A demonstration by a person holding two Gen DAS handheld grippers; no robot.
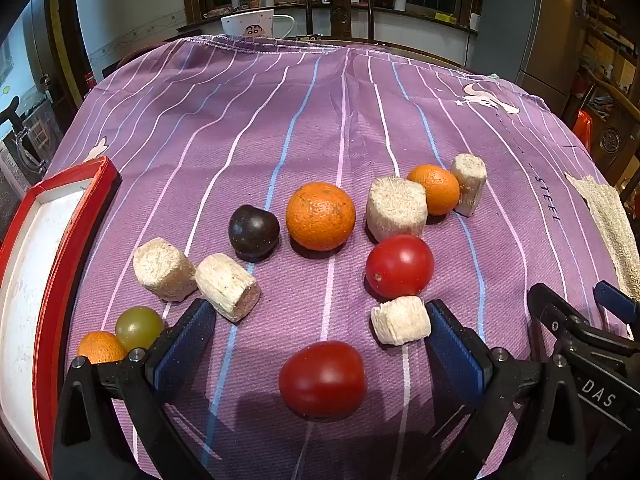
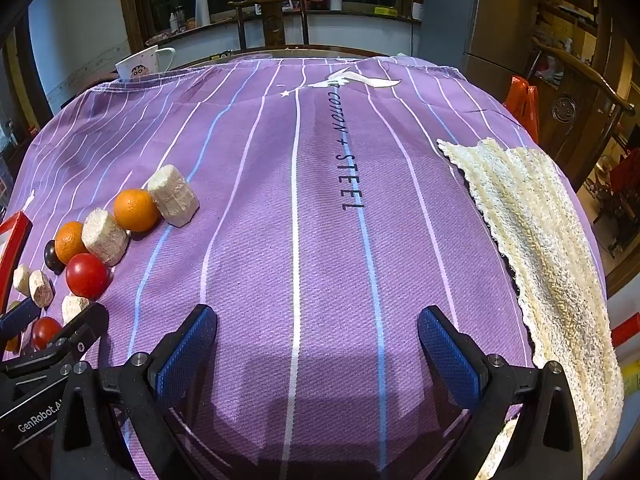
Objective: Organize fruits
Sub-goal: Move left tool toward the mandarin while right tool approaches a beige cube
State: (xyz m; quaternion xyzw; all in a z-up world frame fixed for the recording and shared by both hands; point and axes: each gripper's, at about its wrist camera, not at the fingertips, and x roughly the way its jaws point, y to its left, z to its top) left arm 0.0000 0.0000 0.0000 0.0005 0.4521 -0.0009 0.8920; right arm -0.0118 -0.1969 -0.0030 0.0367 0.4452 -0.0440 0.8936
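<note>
two grippers on the job here and neither has hold of anything, so sorting hasn't really got going judging by how the fruit lies scattered on the purple striped cloth (image 1: pixel 312 128).

the left gripper (image 1: pixel 320 340) sits low with its blue-padded jaws spread wide, and the nearest glossy red tomato (image 1: pixel 322 378) lies right between them, apart from both pads. my guess is that's the pick. if so, i'd push forward a touch so the pads land on the widest part, then close slowly, since a smooth round tomato will squirt out or bruise if pinched hard. watch the small beige fibrous cylinder (image 1: pixel 400 320), which looks to be touching or just beside the right-side pad and could get shoved or caught in the close.

the red-rimmed white tray (image 1: pixel 60 240) is off at the left edge, probably where fruit goes. a green grape (image 1: pixel 138 327) and a small orange citrus (image 1: pixel 100 346) sit near it, behind the left-side finger. further back are a second red tomato (image 1: pixel 399 266), a big orange mandarin (image 1: pixel 320 216) and a dark plum (image 1: pixel 253 232).

the right gripper (image 2: pixel 318 344) hovers over bare cloth, jaws wide open too, pointed straight ahead with a cream knitted cloth (image 2: pixel 540 240) to its right and the fruit well to its left.
</note>
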